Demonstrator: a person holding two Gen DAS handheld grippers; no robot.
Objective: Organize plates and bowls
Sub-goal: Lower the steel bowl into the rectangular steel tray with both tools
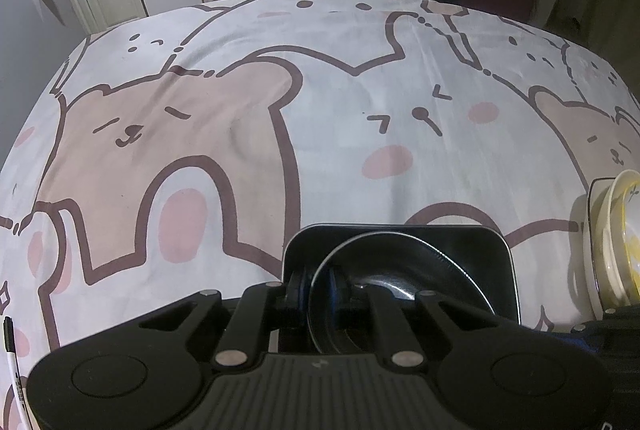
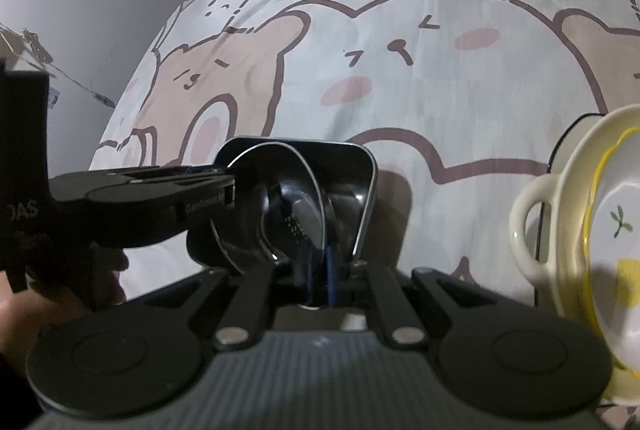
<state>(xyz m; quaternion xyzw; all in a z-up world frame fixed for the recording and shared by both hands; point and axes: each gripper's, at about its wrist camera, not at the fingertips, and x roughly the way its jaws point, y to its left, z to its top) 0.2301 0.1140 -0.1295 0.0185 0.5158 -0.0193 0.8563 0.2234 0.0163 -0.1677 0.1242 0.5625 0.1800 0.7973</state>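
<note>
The black bowl [image 2: 280, 206] sat low and centre in both views, tilted inside a black square dish [image 2: 360, 182] with a pale rim, the pair resting on a cartoon-bear tablecloth [image 1: 320, 102]. In the right wrist view, the right gripper [image 2: 320, 282] was clamped on the bowl's near rim, its blue-lined fingers pinched together with only the thin wall between them. The left gripper [image 1: 324, 290] was likewise closed on a rim of the same bowl, as its own view showed from behind; in the right wrist view it reached in from the left of the frame [image 2: 224, 186], carried by a person's hand [image 2: 48, 294] at the lower left.

At the right edge of both frames stood a stack of pale crockery: a cream dish with a looped handle [image 2: 532, 226], and nested in it a white bowl with a yellow rim [image 2: 608, 230] and a small leaf mark. It lay near the black pair but apart from it.

As a judgement, the sorting looked well along: light pieces gathered in one stack, dark pieces in another, no loose crockery elsewhere on the visible cloth. What seemed left was settling the black bowl flat in its dish and letting go.
</note>
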